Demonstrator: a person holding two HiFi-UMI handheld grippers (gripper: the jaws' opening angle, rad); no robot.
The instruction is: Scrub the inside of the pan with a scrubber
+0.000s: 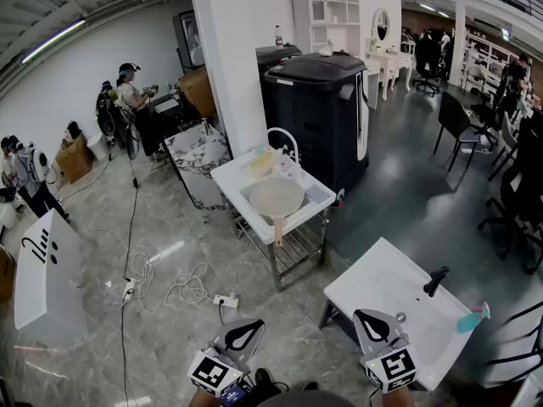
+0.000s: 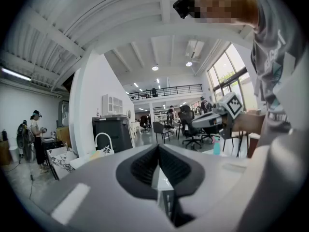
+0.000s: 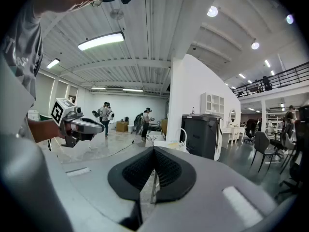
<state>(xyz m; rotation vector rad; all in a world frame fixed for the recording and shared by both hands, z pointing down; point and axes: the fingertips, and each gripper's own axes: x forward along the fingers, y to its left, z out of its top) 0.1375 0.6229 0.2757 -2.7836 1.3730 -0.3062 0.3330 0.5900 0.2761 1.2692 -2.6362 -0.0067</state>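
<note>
Fingers pressed together on nothing, the left gripper [image 1: 244,334] and the right gripper [image 1: 372,325] hang well apart from the white sink [image 1: 227,179] across the floor, where the pan [image 1: 276,198] lies in the basin with its handle toward the person. The way over crosses loose cables [image 1: 182,287] that could snag a foot, and a pan scrubbed unbraced might skid in the basin. The small yellow thing [image 1: 261,161] behind the pan may be the scrubber, but it is too small to tell.
</note>
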